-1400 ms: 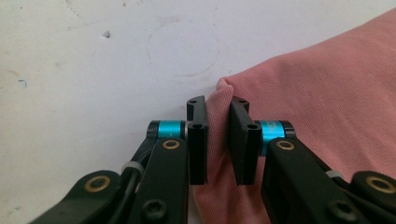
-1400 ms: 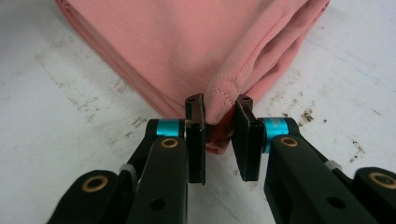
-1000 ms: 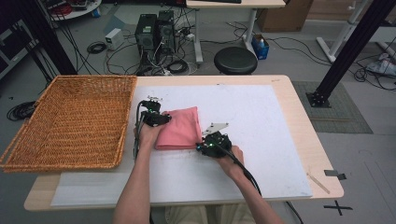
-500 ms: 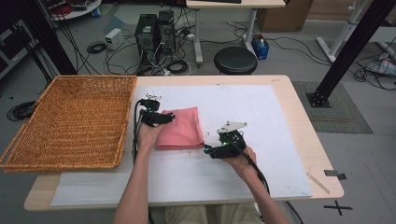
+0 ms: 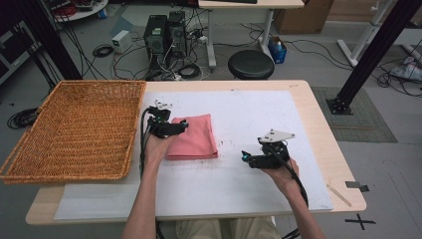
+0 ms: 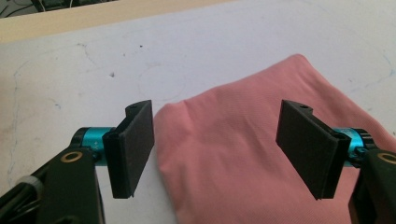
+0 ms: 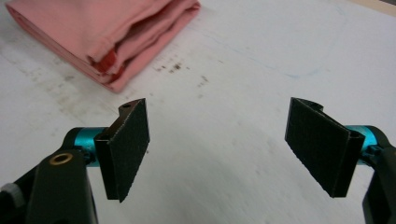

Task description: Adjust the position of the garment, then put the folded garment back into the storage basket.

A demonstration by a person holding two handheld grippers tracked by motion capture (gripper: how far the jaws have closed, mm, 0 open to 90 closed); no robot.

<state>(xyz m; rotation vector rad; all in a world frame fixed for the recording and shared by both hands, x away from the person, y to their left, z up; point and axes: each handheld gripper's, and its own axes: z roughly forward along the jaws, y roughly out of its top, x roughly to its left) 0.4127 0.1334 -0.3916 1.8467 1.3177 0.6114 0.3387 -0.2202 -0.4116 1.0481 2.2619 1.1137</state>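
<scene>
Folded pink cloth (image 5: 193, 137): lay on the white mat (image 5: 259, 189), near the wicker basket (image 5: 74, 130).
Left gripper (image 5: 183, 126): over the cloth's left edge, jaws apart, just opened, gripping nothing.
Right gripper (image 5: 245, 157): on bare mat, well right of the cloth, jaws wide, just opened, empty.

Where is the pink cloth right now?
In the high view, the folded pink cloth lies on the white mat, just right of the wicker basket, under the left gripper.

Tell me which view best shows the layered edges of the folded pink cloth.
The right gripper view: the folded pink cloth shows its stacked layers end-on. The left gripper view shows its smooth top between open jaws; the high view shows its whole square outline.
</scene>
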